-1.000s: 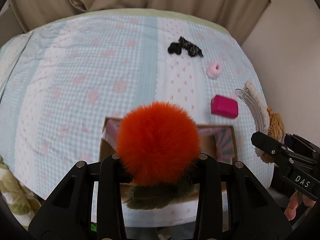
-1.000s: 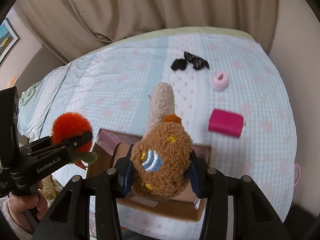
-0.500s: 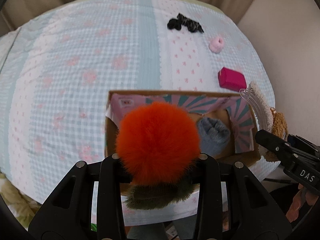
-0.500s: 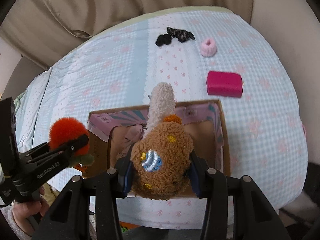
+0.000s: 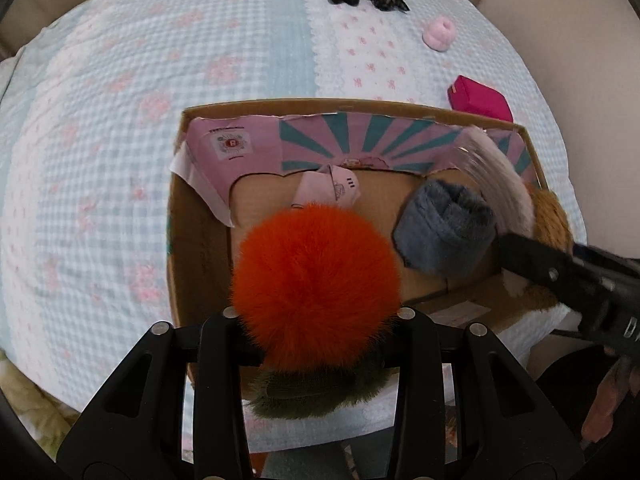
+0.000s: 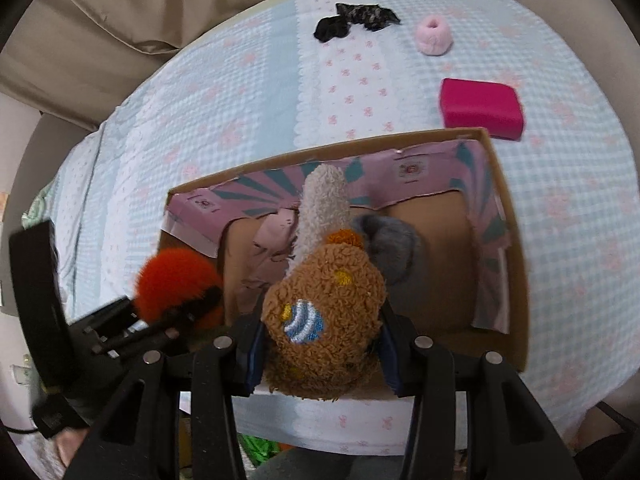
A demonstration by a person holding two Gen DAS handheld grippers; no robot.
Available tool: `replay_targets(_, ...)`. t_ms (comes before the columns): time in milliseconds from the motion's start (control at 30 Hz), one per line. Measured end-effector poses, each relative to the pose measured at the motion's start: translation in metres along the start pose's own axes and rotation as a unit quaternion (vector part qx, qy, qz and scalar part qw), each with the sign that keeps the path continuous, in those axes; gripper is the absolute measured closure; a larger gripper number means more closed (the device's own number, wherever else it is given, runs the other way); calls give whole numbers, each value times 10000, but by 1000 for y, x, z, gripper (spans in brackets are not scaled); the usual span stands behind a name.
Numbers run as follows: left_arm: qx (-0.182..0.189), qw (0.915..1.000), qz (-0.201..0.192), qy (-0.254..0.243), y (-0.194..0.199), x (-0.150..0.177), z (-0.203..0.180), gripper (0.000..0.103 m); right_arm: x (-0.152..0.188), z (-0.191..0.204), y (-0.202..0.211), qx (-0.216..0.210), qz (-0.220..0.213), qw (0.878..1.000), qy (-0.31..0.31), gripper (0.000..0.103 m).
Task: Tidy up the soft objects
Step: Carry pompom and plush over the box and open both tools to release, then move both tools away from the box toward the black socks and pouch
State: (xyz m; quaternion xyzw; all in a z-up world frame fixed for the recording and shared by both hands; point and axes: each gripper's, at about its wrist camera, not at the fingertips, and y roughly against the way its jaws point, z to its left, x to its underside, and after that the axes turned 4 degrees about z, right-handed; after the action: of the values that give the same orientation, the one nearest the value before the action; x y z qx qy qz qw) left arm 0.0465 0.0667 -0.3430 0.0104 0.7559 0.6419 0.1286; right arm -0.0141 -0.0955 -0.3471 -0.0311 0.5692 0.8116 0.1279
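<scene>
Beige curtains hang behind a bed whose blue-and-white checked quilt with pink flowers [image 6: 224, 120] carries everything in view. One open cardboard box with a pink and teal printed lining [image 5: 200, 248] sits near the front edge of the quilt, and one grey fuzzy rolled bundle [image 5: 444, 228] lies inside it toward its right half. Beyond the box, three loose things rest on the quilt, well apart from one another: one black lacy scrunchie [image 6: 356, 20] at the far side, one pale pink fluffy scrunchie [image 6: 434, 40] to its right, and one magenta rectangular pouch [image 6: 482, 108] just past the box's far right corner. The left tongs [image 5: 316, 316] are pinched on one bright orange fluffy pom-pom with a dark green fuzzy base [image 5: 316, 284], the fur bulging out between the two black fingers; it hangs over the box's front left part, above the brown floor. The right tongs [image 6: 322, 344] are clamped on one brown curly-pile plush toy with embroidered yellow dots and a blue-striped ball [image 6: 324, 316], whose cream woolly end [image 6: 324, 208] points forward over the middle of the box, close above the grey bundle; whether they touch cannot be told. In the left wrist view that plush shows blurred at the box's right wall.
</scene>
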Motion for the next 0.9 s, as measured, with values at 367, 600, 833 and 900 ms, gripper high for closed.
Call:
replay_targets(367,-54,9992,-159,-350,1,4,-8,0,-16,-11,-4,-229,-179,9986,-438,0)
replay_targets(600,-119,9992,-115,-374,4,6,-11,0,-14,-8,1,-76,-135,9994,-296,0)
replay_targets(833,-190,9991,-187,-335,25,9,-8,0,-10,7,21,1,-302,9995,-87,0)
replay_targets(900,-215,9990,-230,-304,35,10,-8,0,-9,13,30,39,-360,9993,0,0)
